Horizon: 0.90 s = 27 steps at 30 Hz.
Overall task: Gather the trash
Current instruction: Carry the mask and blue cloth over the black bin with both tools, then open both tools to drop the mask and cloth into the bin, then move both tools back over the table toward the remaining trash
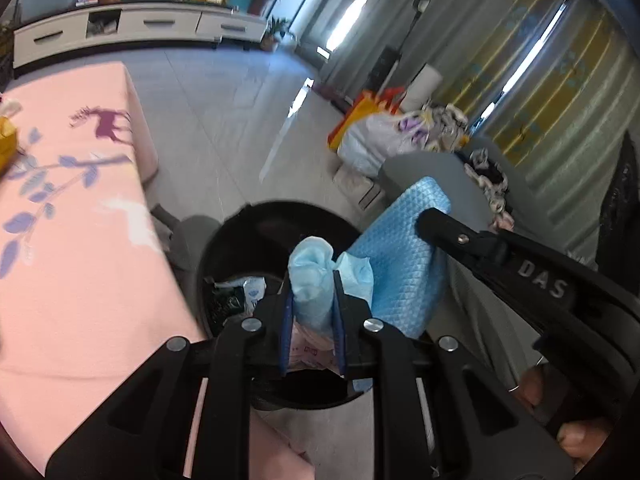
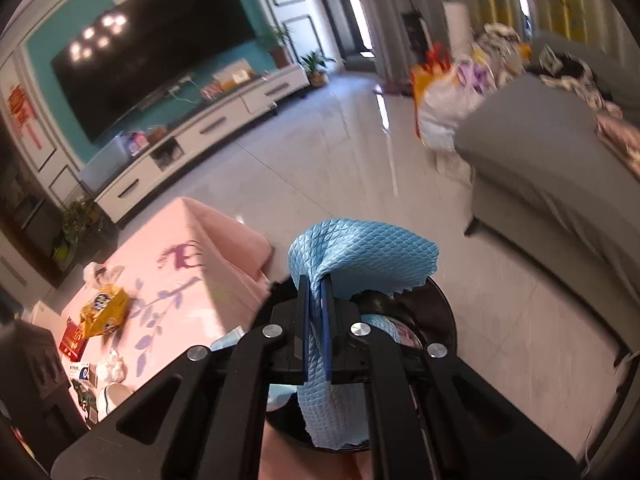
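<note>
Black bin [image 1: 224, 236] on the floor beside the pink bench [image 1: 80, 208] already holds some scraps. Left gripper [image 1: 312, 312] has its fingers clamped on a pale blue wad [image 1: 312, 272] right over the bin's mouth; right gripper [image 2: 316, 320] pinches a quilted blue cloth [image 2: 360, 252] above the rim. Both pieces look ready to drop. More litter remains on the bench: a yellow bag [image 2: 102, 312], wrappers [image 2: 110, 366].

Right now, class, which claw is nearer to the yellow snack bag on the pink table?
Left. The left claw, shut on pale blue trash, hangs over the black bin beside the table; the right claw holds its blue cloth at the bin's far side from the yellow snack bag.
</note>
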Tool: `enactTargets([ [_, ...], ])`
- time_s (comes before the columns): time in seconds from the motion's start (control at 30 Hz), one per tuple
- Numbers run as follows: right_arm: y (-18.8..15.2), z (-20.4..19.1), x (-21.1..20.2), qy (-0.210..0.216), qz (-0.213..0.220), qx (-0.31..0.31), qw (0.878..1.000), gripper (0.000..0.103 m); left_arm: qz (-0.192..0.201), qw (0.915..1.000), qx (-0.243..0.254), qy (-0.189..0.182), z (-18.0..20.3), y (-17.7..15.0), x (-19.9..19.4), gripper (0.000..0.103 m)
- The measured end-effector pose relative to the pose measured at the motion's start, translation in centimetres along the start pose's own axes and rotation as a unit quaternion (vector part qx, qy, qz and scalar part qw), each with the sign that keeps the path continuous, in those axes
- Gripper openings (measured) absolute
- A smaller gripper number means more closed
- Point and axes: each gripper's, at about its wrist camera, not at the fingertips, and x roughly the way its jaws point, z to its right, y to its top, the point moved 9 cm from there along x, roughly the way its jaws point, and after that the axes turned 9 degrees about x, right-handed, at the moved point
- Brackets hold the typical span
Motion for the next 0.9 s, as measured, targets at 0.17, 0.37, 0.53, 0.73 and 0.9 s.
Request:
enactTargets([
  [0.17, -1.0, 2.2, 2.5, -0.022, -0.041, 0.03, 0.998, 0.006, -0.049, 0.9987, -0.009, 0.004, -0.3, -1.4, 4.0, 0.018],
  [0.37, -2.0, 3.4, 4.6, -0.042, -0.081, 0.045, 0.995, 0.007, -0.096, 0.9952, -0.007, 0.013, -0.8, -3.0, 7.2, 0.021],
  [0.53, -2.6, 3.5, 5.3, -0.063, -0.1, 0.038, 0.992, 0.023, -0.09, 0.9951, -0.033, -0.021, -0.6, -2.8, 7.0, 0.067],
  [0.73, -0.6, 2.4, 2.2, -0.05, -0.029, 0.051, 0.997, 0.076, -0.033, 0.9962, -0.067, -0.044, -2.4, -1.4, 2.3, 0.097],
  [0.9, 0.1, 0.4, -0.1, -0.019, 0.008, 0.053, 0.998, 0.081, 0.024, 0.995, -0.091, -0.031, -5.7, -0.1, -4.1, 0.1],
])
